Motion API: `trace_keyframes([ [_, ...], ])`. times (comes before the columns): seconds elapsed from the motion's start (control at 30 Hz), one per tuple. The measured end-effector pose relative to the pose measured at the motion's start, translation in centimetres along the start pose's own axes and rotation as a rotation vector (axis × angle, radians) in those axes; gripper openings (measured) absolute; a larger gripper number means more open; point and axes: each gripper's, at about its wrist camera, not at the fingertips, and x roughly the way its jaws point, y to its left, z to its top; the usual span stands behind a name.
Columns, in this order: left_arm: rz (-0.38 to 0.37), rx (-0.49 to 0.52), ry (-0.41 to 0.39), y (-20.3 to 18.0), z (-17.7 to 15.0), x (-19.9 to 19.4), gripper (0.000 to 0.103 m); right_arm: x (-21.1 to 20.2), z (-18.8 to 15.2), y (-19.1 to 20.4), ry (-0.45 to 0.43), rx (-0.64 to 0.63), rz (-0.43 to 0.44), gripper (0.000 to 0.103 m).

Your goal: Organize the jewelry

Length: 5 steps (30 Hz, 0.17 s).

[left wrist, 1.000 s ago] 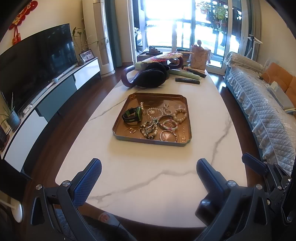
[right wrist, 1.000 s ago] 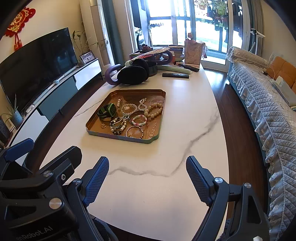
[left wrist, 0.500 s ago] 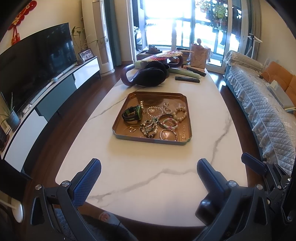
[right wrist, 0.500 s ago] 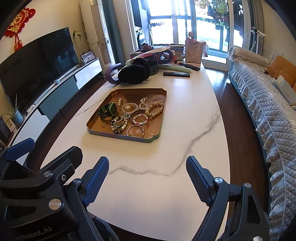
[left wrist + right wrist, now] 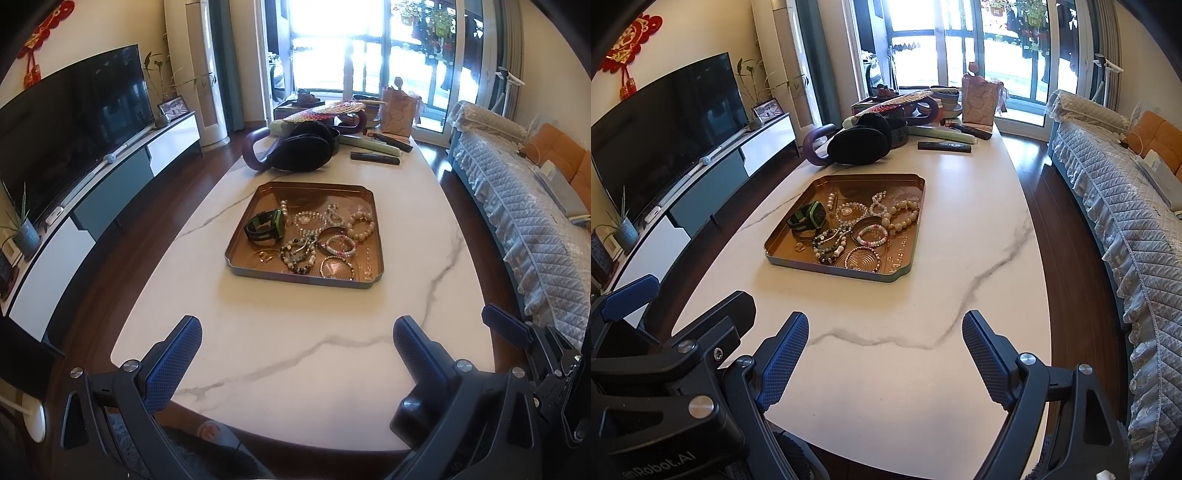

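Holding both grippers over the near tabletop [image 5: 295, 332], I see almost nothing shifted across the last second. Left gripper [image 5: 297, 341] and right gripper [image 5: 884, 338] have fingers spread wide, empty. All the jewelry [image 5: 314, 240] lies heaped in the copper tray [image 5: 303, 275], frame centre: sorted or unsorted, I cannot judge.

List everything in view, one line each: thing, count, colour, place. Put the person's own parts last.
Table: one, white marble, centre.
Tray: one, copper, mid-table.
Watch: one, green-black, tray's left.
Bead bracelets: several, cream, pink, mixed, tray's right and middle.
Coiled bangle: one, gold, tray's near edge.
Earmuffs: one pair, black, beyond tray.
Remote: one, black, far end.
Gift bag: one, pink, far end.
TV: one, black, left.
Sofa: one, grey-blue cover, right.
Left claw: open, blue pads.
Right claw: open, blue pads.
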Motion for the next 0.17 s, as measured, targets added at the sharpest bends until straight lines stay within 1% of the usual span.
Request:
trace_keyframes([
  [0.17, 0.003, 0.0, 0.0, 0.05, 0.15, -0.06, 0.103, 0.04, -0.03, 0.04, 0.002, 0.0, 0.002, 0.083],
])
